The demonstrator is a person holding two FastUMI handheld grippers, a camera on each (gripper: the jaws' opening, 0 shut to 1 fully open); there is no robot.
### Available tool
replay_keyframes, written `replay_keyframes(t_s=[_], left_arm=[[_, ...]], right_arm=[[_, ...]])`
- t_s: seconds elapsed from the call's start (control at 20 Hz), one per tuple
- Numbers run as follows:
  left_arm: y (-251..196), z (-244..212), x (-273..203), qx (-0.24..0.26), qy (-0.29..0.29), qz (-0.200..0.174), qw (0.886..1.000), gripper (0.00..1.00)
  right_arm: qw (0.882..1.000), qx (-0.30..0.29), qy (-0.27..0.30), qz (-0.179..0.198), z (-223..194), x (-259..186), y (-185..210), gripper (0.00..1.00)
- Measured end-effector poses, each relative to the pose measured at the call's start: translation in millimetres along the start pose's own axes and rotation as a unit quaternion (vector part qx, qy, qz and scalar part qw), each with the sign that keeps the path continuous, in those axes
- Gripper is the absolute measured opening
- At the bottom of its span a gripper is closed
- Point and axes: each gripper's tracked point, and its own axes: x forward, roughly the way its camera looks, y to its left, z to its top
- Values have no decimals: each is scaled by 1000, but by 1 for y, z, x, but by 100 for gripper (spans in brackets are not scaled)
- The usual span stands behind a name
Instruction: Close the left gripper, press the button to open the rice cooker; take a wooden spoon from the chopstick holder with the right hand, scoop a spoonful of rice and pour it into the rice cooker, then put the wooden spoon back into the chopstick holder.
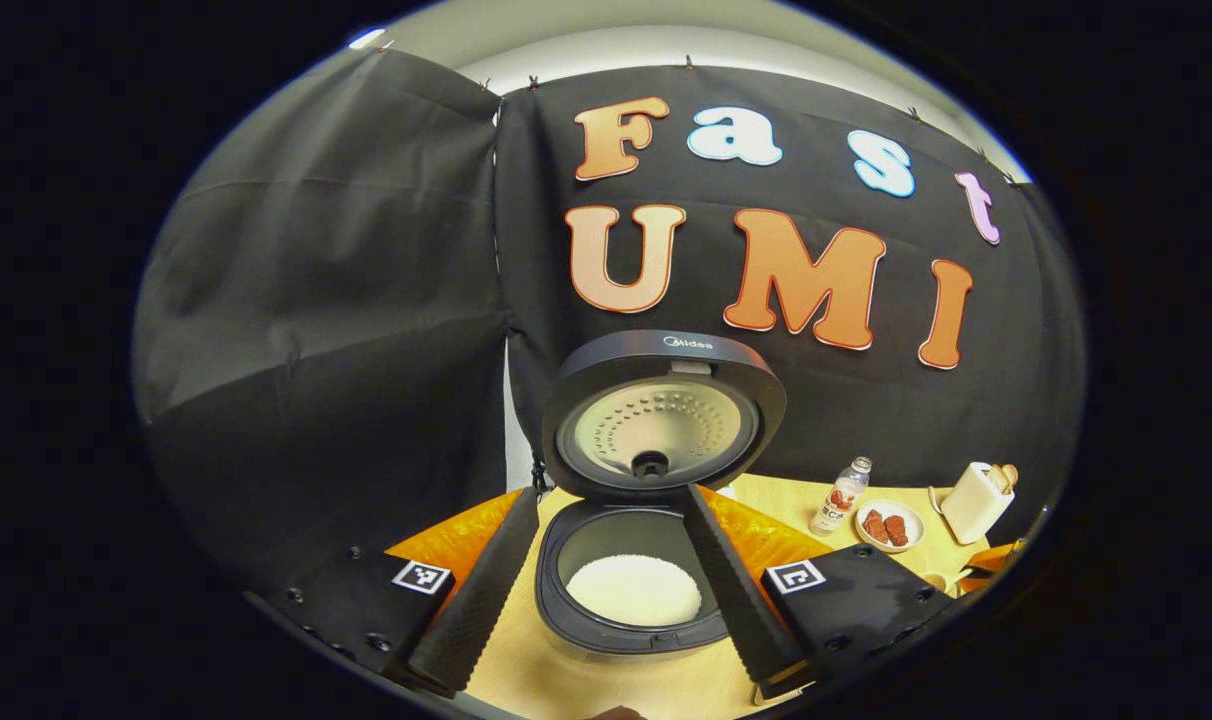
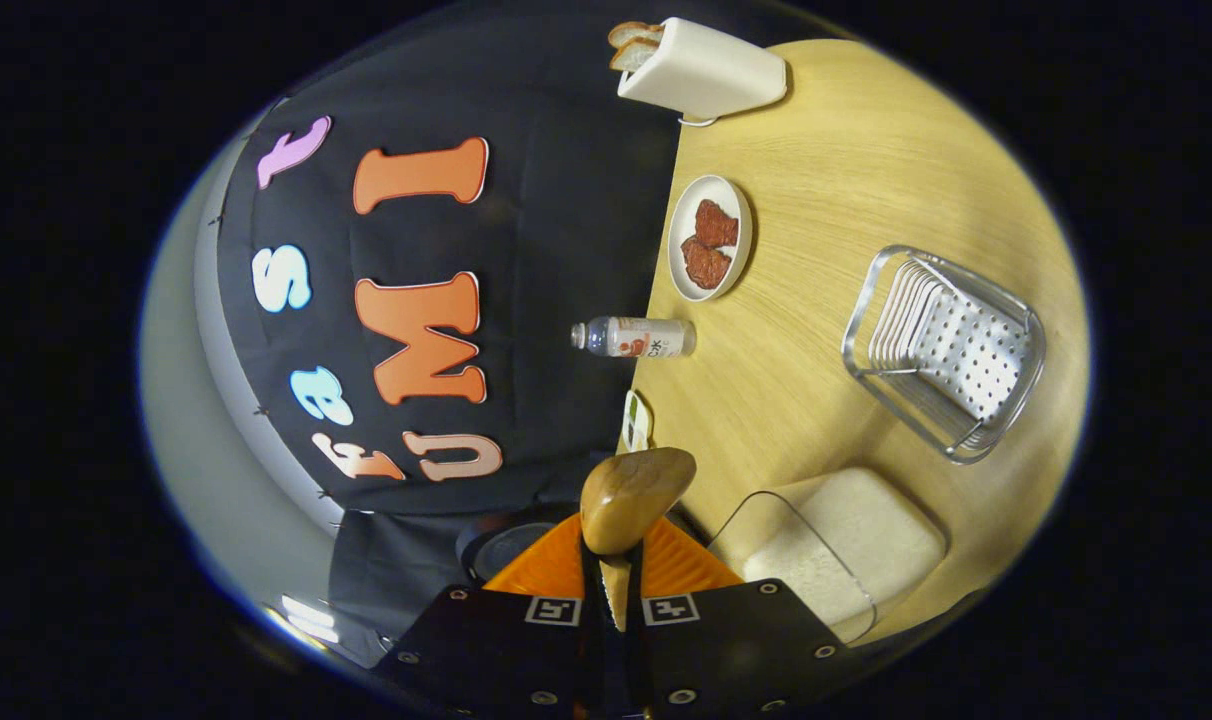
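Rice cooker (image 1: 656,630) open on pale wood-grain table (image 1: 606,685), dark matte plastic, rounded body. Round lid (image 1: 656,420) upright at the back, with a dimpled metal inner plate and a small pale brand mark on its top edge. Flat bed of white rice (image 1: 633,590) in the grey inner pot. Glossy orange mat (image 1: 456,540) with ridged relief under and behind the cooker.

Left gripper (image 1: 609,500) over the cooker's front, 2 ribbed fingers spread wide apart, 1 on each side of the pot, gripping nothing.

Right of the cooker: small clear plastic bottle (image 1: 839,497) with a red-and-white label too small to read, then a shallow white plate (image 1: 888,540) with 2 reddish-brown pieces, then a cream boxy toaster (image 1: 976,500) with bread slices in the top.

Right gripper (image 2: 614,570) clamped on the neck of the wooden spoon (image 2: 634,498), fingers nearly together, smooth oval bowl sticking out past the tips, above the orange mat beside the cooker. Farther from the cooker, a clear glass container (image 2: 836,560) of white rice with rounded corners, and the chopstick holder (image 2: 951,350), perforated shiny steel in a wire frame.
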Motion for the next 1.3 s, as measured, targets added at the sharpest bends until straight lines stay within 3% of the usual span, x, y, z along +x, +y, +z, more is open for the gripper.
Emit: replay_keyframes(t_s=[0.25, 0.65, 1.0, 1.1, 1.3], left_arm=[[31, -2, -1, -6, -6, 36, 999, 98], [78, -3, -9, 4, -17, 68, 998, 98], [121, -17, -16, 3, -9, 96, 995, 98], [129, -31, -18, -1, 6, 103, 995, 99], [140, -39, -23, -2, 14, 108, 994, 98]], right_arm=[[998, 49, 36, 35, -22, 31, 40, 8], [994, 13, 83, 64, -76, 109, 120, 8], [987, -100, 115, 51, -139, 178, 161, 8], [980, -161, 117, 27, -158, 193, 158, 8], [952, -292, 91, -4, -170, 213, 156, 8]])
